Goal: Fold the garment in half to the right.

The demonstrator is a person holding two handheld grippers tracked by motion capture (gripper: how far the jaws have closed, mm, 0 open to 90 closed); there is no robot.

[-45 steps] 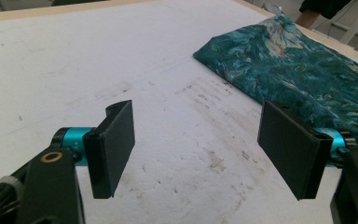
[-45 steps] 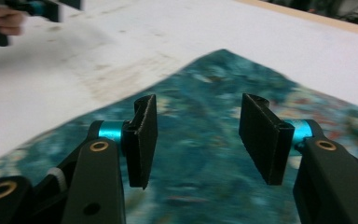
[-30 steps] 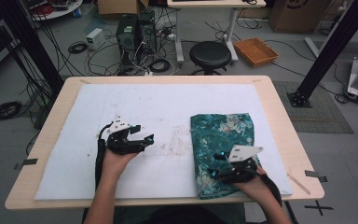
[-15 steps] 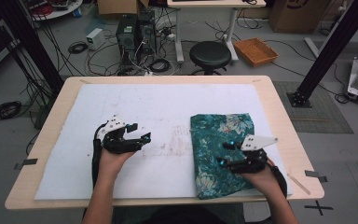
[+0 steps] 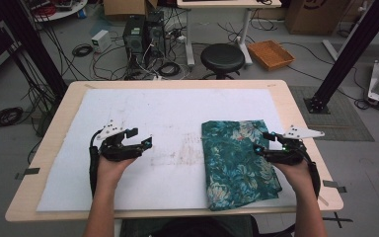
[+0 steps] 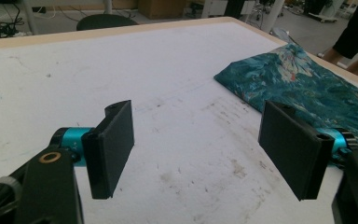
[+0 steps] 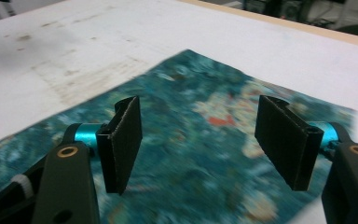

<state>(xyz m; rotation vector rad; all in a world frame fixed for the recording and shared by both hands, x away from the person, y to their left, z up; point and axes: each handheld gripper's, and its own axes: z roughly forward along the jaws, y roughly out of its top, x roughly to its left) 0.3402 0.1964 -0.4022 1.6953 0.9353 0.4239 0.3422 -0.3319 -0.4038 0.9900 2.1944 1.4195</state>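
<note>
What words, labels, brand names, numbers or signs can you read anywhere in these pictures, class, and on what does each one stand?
None can be read.
Folded teal cloth: a flower pattern, no lettering.
White table cover: smudges and faint marks, no legible writing.
Left gripper and right gripper: no readable label.
Cardboard box and small white box on the floor: any print is too small and blurred to read.

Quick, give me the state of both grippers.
Left gripper: open, holding nothing, over the white mat.
Right gripper: jaws just opened, nothing between them, above the folded teal cloth.
</note>
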